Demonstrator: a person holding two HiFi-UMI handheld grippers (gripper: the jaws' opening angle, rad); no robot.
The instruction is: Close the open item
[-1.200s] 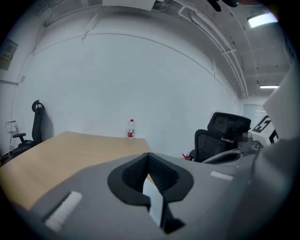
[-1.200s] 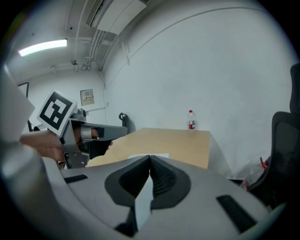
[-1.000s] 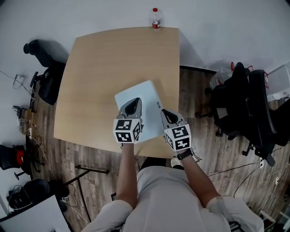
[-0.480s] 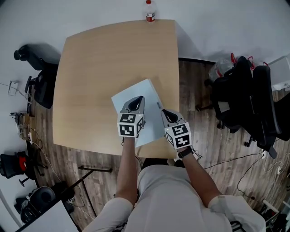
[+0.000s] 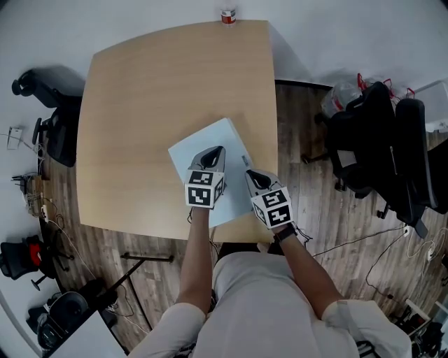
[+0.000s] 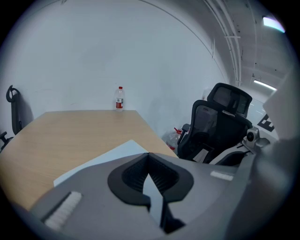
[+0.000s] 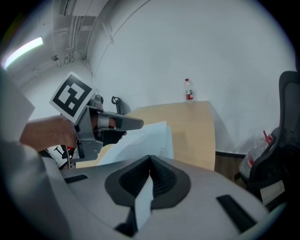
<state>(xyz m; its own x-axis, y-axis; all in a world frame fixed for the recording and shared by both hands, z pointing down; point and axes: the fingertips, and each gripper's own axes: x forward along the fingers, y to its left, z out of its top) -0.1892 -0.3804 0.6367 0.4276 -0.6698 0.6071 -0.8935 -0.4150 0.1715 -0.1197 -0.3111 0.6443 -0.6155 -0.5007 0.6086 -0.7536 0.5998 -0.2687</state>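
Note:
A flat white case point(image 5: 194, 147) lies on the wooden table point(image 5: 154, 84) near its front right corner, lid down and level in the head view. A small latch point(image 5: 245, 159) shows on its right edge. My left gripper point(image 5: 218, 149) hovers over the case's near half, jaws shut with nothing between them. My right gripper point(image 5: 248, 173) sits at the case's right front edge, also shut and holding nothing. The left gripper view shows the case point(image 6: 108, 157) just beyond the gripper point(image 6: 149, 154). From the right gripper point(image 7: 150, 158) I see the case point(image 7: 145, 138) and the left gripper point(image 7: 117, 123) above it.
A small water bottle point(image 5: 227, 15) stands at the table's far edge. Black office chairs point(image 5: 381, 150) stand to the right on the wooden floor, and another black chair point(image 5: 49, 122) stands left of the table. A white wall runs behind the table.
The head view has shifted a little. My left gripper has edged slightly forward over the case. The right gripper stays at the case's right front edge.

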